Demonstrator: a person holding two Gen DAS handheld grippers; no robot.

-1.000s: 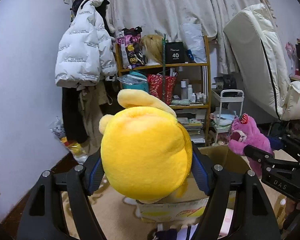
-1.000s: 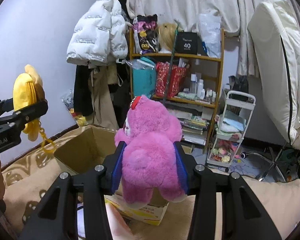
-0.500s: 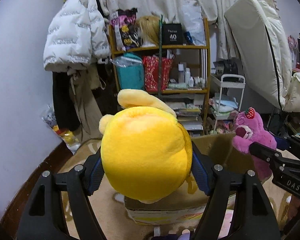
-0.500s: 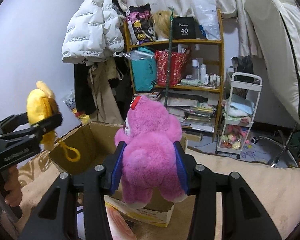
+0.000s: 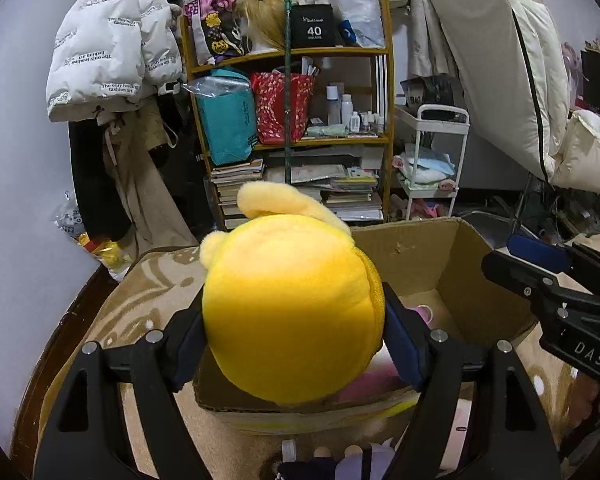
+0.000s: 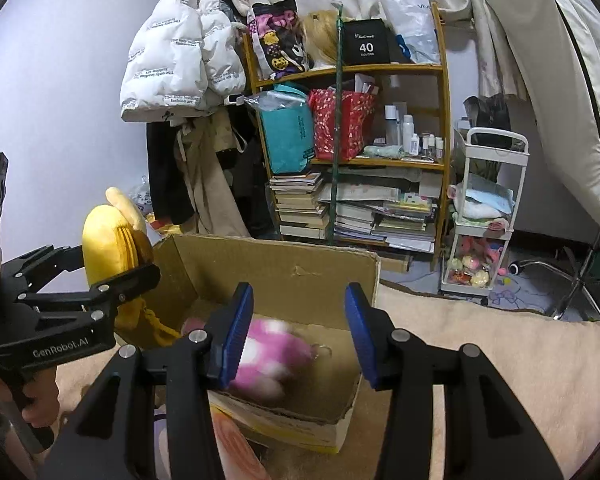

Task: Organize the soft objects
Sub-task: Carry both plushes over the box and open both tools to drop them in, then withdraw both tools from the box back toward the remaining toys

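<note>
Two tongs over the cardboard box (image 6: 284, 264): left (image 5: 296, 340) clamps yellow plush (image 5: 292, 312).

— What's my right gripper (image 6: 298, 330) doing?
— I see its jaws standing apart over the box (image 6: 300, 264), nothing between them. The pink plush (image 6: 274, 354) lies blurred inside the box, below the blue pads.
— And on the left?
— The left gripper (image 6: 100, 276) is clamped on the yellow plush (image 6: 104, 236), just at the box's left wall. A yellow cord hangs from the plush against that wall. A hand (image 6: 40, 408) holds the grip below.
</note>
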